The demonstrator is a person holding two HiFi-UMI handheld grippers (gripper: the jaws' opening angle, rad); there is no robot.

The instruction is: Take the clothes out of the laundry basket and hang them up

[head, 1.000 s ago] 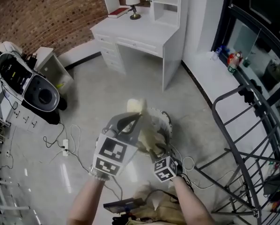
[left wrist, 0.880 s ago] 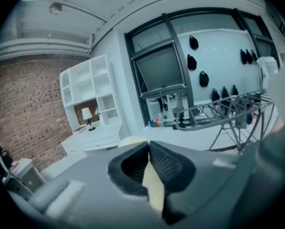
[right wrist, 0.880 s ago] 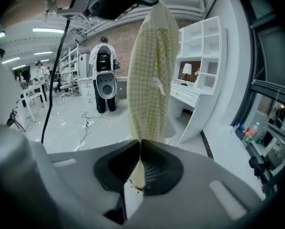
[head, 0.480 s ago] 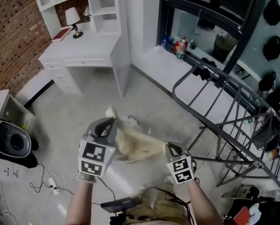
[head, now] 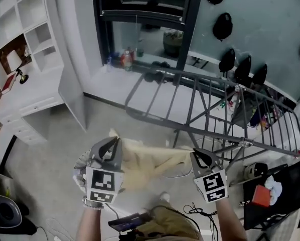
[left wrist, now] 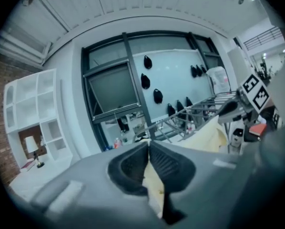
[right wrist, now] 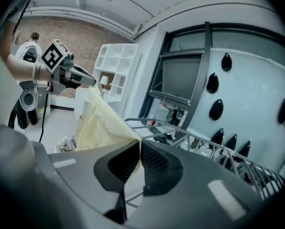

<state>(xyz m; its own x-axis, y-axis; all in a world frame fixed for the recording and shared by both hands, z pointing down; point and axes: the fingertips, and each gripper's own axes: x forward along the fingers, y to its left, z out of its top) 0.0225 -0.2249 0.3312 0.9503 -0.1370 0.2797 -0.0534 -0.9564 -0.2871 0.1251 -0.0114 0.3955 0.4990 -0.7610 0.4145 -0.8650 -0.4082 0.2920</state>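
Head view, nearest first: left gripper [head: 111, 145] and right gripper [head: 199, 157] are raised side by side, each with its jaws clamped on an edge of a pale yellow garment [head: 145, 159]. The cloth is stretched between the two tips and sags below the left gripper. Just beyond the right gripper stands a grey drying rack [head: 215, 104]. Farther off is a dark window frame [head: 140, 14]. A white shelf desk [head: 29, 59] stands well out past the left gripper's outer side.

right claw [right wrist: 139, 144]: clamped on yellow cloth [right wrist: 102, 123] | left claw [right wrist: 91, 82]: grips far corner | drying rack [right wrist: 204, 144]: beyond
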